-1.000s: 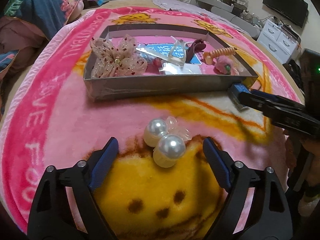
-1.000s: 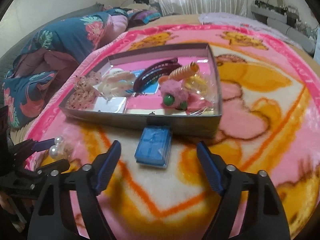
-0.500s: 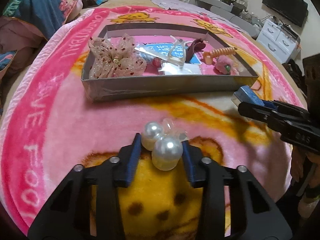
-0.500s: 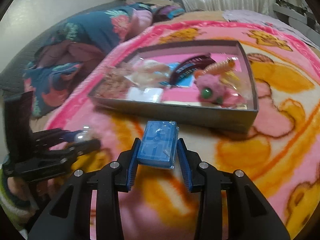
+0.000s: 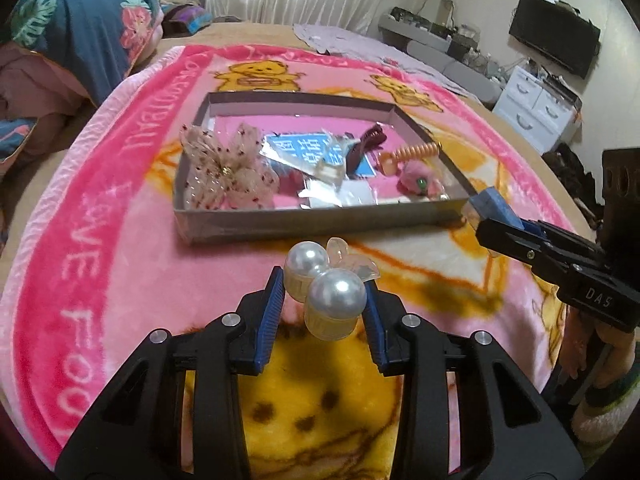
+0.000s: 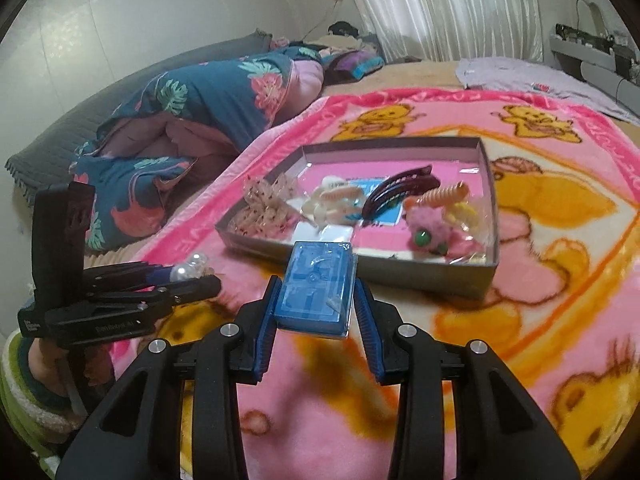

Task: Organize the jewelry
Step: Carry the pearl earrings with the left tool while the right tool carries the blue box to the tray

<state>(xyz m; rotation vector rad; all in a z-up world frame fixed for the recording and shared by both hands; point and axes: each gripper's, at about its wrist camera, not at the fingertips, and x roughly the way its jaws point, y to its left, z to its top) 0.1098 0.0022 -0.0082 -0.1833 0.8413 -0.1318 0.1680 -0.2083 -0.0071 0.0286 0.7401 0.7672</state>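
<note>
At lower centre of my left view, my left gripper (image 5: 324, 300) is clamped on the pearl hair clip (image 5: 326, 288), just below the grey tray (image 5: 320, 228). Lower centre of the right view, my right gripper (image 6: 316, 300) pinches the blue box (image 6: 316, 292), in front of the tray's near wall.

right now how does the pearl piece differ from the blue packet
1. The pearl piece is round and glossy white; the blue packet is flat, rectangular and wrapped in clear film.
2. The pearl piece is in the left hand-held gripper; the blue packet is in the right hand-held gripper.
Shared: both are clamped, outside the tray.
</note>
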